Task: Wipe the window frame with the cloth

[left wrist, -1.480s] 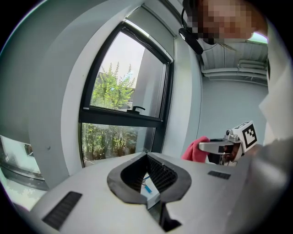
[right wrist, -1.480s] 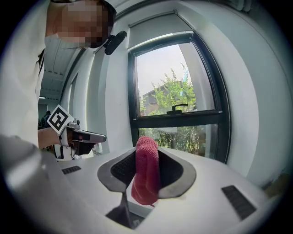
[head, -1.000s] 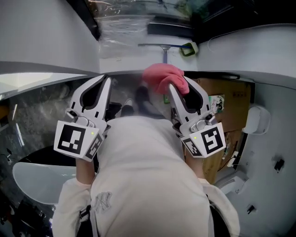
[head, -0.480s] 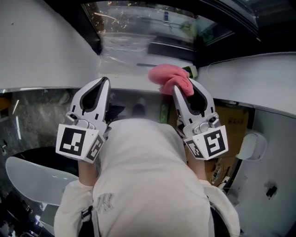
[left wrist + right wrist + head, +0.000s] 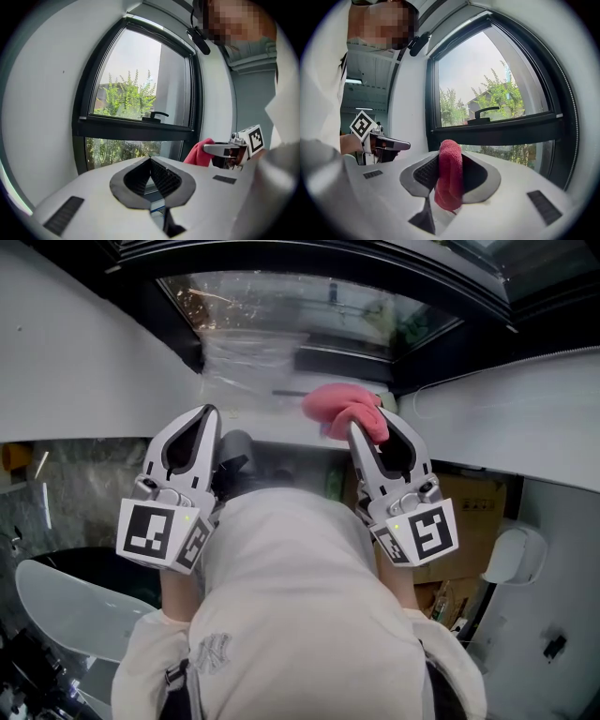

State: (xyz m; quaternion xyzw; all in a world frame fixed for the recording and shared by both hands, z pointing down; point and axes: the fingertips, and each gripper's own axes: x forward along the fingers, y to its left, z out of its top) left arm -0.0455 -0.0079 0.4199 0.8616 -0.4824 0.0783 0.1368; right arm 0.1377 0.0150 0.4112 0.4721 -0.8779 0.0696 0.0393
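Right gripper view shows the right claw (image 5: 451,157) clamped on a bunched pinkish-red terry cloth (image 5: 450,183), held up before the black window frame (image 5: 497,130). In the left gripper view, the left claw (image 5: 150,161) has its jaws together on nothing, raised beside the right one, facing the same window.

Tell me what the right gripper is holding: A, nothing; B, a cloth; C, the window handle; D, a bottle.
B: the right gripper has its jaws shut on the cloth, which bunches up between the pads.
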